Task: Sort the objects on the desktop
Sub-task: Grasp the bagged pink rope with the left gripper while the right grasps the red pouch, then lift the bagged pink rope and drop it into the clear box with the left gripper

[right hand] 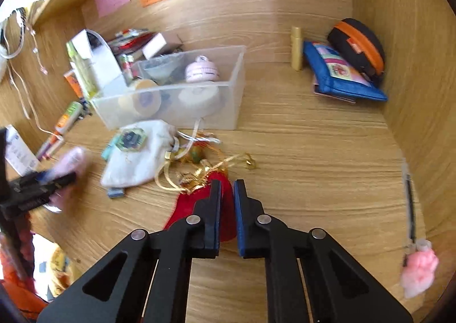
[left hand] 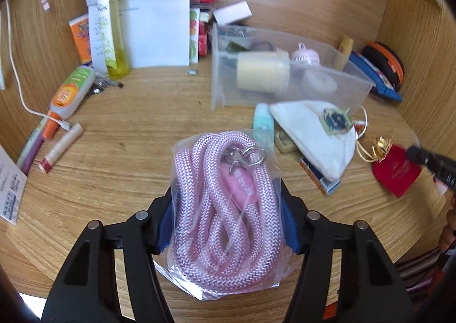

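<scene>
My left gripper (left hand: pixel 228 209) is shut on a clear bag holding a coiled pink rope (left hand: pixel 225 203) with a metal clasp, held above the wooden desk (left hand: pixel 128 157). It shows blurred at the left of the right wrist view (right hand: pixel 71 163). My right gripper (right hand: pixel 227 189) is nearly shut, its jaws a narrow gap apart over a red pouch (right hand: pixel 225 206) with gold cord; I cannot tell if it grips the pouch. The pouch also shows in the left wrist view (left hand: pixel 394 172). A clear plastic bin (right hand: pixel 176 95) holds a tape roll, a pink fan and a white round item.
A white mask (left hand: pixel 316 134) lies in front of the bin (left hand: pixel 285 77). Tubes, a lip balm (left hand: pixel 61 147) and papers sit at the left. A blue pouch (right hand: pixel 342 75) and black-orange case (right hand: pixel 359 43) stand in the right corner. A pen with pink charm (right hand: pixel 413 237) lies at right.
</scene>
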### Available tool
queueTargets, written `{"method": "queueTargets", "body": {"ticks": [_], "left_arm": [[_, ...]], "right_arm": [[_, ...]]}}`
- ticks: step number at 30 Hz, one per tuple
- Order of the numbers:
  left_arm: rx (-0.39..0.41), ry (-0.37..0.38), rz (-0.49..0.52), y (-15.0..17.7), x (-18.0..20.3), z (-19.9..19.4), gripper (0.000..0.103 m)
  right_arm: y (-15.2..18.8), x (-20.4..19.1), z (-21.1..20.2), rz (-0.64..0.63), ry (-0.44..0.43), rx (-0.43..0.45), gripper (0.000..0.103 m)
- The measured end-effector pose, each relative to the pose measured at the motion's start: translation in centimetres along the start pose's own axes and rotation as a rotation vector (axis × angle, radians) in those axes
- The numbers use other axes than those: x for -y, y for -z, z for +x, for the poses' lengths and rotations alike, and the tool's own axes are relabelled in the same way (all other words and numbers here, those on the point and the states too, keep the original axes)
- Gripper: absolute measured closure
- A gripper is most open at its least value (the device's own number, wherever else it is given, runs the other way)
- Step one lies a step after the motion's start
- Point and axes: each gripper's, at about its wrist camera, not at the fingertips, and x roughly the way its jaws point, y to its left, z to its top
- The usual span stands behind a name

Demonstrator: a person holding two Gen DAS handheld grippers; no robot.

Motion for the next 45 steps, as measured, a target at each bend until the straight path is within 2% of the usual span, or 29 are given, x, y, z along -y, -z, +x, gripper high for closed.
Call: {"method": "queueTargets", "body": {"ticks": [3, 7, 8, 9, 10, 11, 12, 13, 19, 22, 23, 27, 29, 31, 33, 38, 43, 45], "left_arm": [[0.037, 0.004, 0.008, -0.6, -0.1, -1.0, 0.042], [0.074, 0.032, 0.028, -1.6, 0.2, -2.1, 0.042], [0.079, 0.038, 0.028, -1.7, 0.2, -2.2, 0.042], [0.085, 0.048, 0.029, -1.8, 0.3, -2.3, 0.042], [0.091, 0.056, 0.029, -1.9, 0.4, -2.4, 0.042], [0.095, 0.058, 0.028, -2.0, 0.6, -2.5, 0.042], [0.100, 0.062, 0.030, -2.0, 0.7, -2.6, 0.042], [0.101, 0.065, 0.030, -2.0, 0.9, -2.7, 0.042], [0.097, 0.083, 0.040, -1.8, 1.1, -2.5, 0.042], [0.097, 0.090, 0.039, -1.8, 1.2, -2.5, 0.042], [0.097, 0.091, 0.041, -1.8, 1.1, -2.4, 0.042], [0.096, 0.098, 0.035, -2.1, 0.9, -2.1, 0.042], [0.097, 0.104, 0.033, -2.3, 0.8, -2.0, 0.042], [0.099, 0.108, 0.030, -2.4, 0.9, -1.9, 0.042], [0.104, 0.114, 0.026, -2.6, 0.9, -2.0, 0.042], [0.129, 0.117, 0.031, -3.5, 1.2, -2.5, 0.042], [0.165, 0.124, 0.048, -5.2, 1.6, -3.0, 0.042], [0.182, 0.127, 0.054, -6.1, 1.8, -3.2, 0.042]], "right_arm": [[0.5, 0.5, -0.4, -0.008, 0.050, -0.002, 0.095], [0.7, 1.1, -0.5, 0.022, 0.018, -0.049, 0.095], [0.6, 1.0, -0.3, 0.032, 0.006, -0.060, 0.090], [0.6, 0.9, -0.2, 0.036, -0.006, -0.063, 0.078], [0.5, 0.6, 0.0, 0.037, -0.024, -0.067, 0.054], [0.5, 0.3, 0.2, 0.034, -0.032, -0.063, 0.043], [0.4, -0.1, 0.3, 0.027, -0.036, -0.049, 0.027], [0.2, -0.7, 0.5, 0.009, -0.035, -0.033, 0.023], [-0.7, -3.6, 3.7, -0.113, -0.009, -0.104, 0.023], [-0.6, -4.0, 5.7, -0.131, -0.001, -0.157, 0.024], [-0.5, -4.0, 5.8, -0.131, -0.001, -0.144, 0.025], [-0.7, -4.0, 5.1, -0.142, -0.023, -0.120, 0.063], [-0.9, -3.9, 4.6, -0.138, -0.045, -0.109, 0.076], [-1.0, -3.7, 4.1, -0.123, -0.092, -0.110, 0.085], [-1.1, -3.9, 3.8, -0.097, -0.153, -0.111, 0.086], [-1.9, -4.8, 1.7, -0.097, -0.199, -0.055, 0.087], [-3.8, -5.2, -0.9, -0.106, -0.256, 0.024, 0.087], [-5.0, -5.7, -1.4, -0.116, -0.253, 0.060, 0.087]]}}
